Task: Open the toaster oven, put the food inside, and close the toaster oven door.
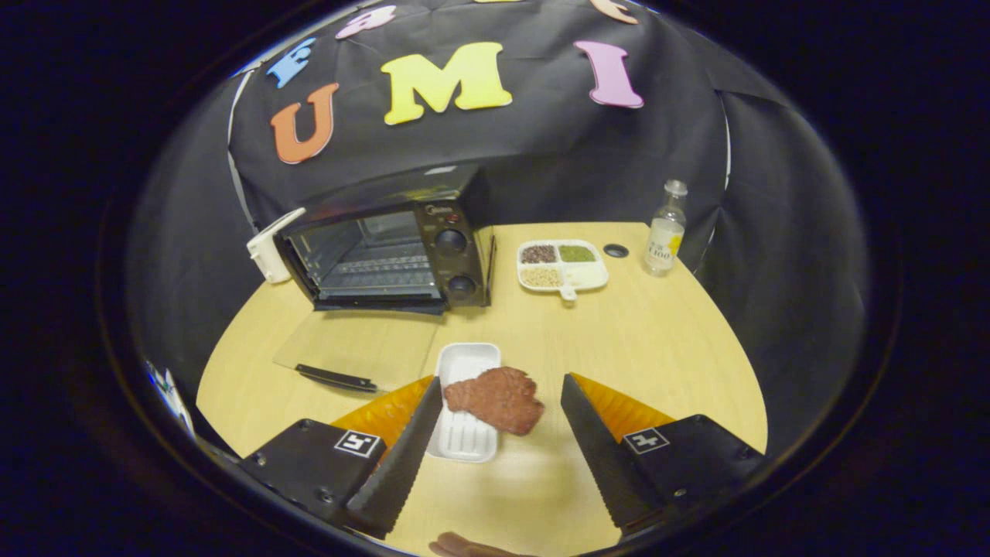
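Closest in, a fingertip of the person (472,548) shows at the near edge of the pale wooden bench (657,363). Just above it the hand-held gripper (500,394) stands with its two black ridged fingers (402,456) spread wide, pressing on nothing. Between the fingers lies a flat reddish-brown slab of meat (499,398), resting half on a white rectangular foam tray (462,402) and half hanging over the tray's right side onto the bench. The left finger's inner edge sits right against the tray's left side; whether it touches is hard to tell. The right finger is apart from the meat.

Beyond the left finger a black-handled knife (336,377) lies on a thin pale cutting mat (363,348), which spreads out in front of the oven.

Farther back on the left stands the black toaster oven (387,247), its door hanging fully open downward so the wire rack inside is plain to see, with two round knobs on its right-hand panel. A white box-like object (271,247) sits just beside the oven's left corner.

To the oven's right, well apart from it, a white divided dish (562,267) holds dark, green and tan grains in separate compartments. Farther right a small dark round cap (616,251) lies near a clear glass bottle with a yellow label (666,228), standing upright at the far edge of the bench.
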Action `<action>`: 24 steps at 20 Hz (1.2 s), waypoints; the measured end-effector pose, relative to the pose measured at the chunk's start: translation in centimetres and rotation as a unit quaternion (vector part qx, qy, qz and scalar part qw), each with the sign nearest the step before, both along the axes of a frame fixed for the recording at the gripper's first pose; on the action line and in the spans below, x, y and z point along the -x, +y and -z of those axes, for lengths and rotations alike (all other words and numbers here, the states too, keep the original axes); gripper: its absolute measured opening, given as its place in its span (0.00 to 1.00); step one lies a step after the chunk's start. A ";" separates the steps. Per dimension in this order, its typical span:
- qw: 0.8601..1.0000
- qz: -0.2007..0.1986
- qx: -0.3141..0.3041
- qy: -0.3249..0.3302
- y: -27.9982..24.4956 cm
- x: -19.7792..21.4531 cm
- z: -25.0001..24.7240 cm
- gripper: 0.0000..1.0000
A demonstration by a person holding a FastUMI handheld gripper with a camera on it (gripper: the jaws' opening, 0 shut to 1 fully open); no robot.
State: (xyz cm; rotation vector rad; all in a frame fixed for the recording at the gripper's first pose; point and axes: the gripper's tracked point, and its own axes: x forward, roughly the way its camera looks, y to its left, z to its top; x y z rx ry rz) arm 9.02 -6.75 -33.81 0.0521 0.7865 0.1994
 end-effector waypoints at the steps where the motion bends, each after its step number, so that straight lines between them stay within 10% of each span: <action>1: 1.000 -0.002 -0.012 0.008 -0.5 -0.2 0.3 0.99; 8: 0.985 -0.022 -0.151 0.080 -1.2 -0.9 3.0 0.86; 16: 0.964 -0.038 -0.233 0.125 0.7 0.4 4.1 0.15; 24: 0.984 -0.082 -0.156 0.008 2.8 4.0 -5.3 0.09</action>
